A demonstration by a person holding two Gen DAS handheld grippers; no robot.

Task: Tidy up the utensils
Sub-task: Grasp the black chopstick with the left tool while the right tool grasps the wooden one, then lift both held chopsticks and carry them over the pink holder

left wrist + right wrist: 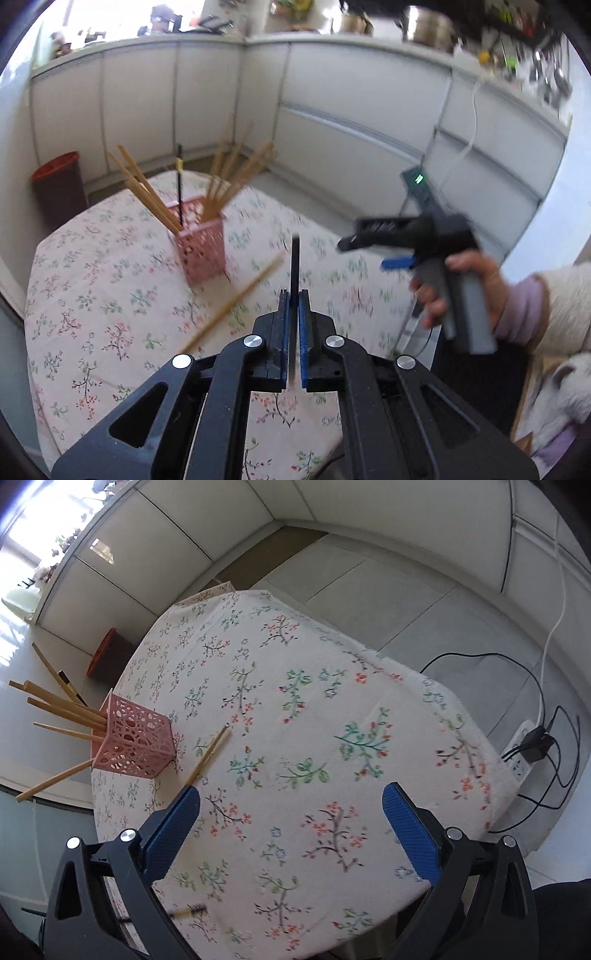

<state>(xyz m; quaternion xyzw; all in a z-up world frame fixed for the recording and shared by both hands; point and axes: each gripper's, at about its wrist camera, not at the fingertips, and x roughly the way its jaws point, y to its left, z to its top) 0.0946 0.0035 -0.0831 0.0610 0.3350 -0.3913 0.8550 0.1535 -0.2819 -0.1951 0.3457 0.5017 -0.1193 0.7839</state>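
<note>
A pink lattice holder [201, 251] stands on the floral tablecloth [110, 295] with several wooden chopsticks and one black chopstick in it; it also shows in the right wrist view [133, 744]. One wooden chopstick [236, 299] lies loose on the cloth in front of the holder, also seen from the right wrist [208, 757]. My left gripper [294, 295] is shut on a black chopstick [295, 266], held upright above the table. My right gripper [291, 801] is open and empty above the table; it shows at the right of the left wrist view [373, 240].
A red-rimmed bin [61, 188] stands on the floor beyond the table. A power strip with cables [528, 749] lies on the floor to the right. White cabinet panels [351, 110] surround the area. A blurred dark-tipped stick [188, 910] shows by the table's near edge.
</note>
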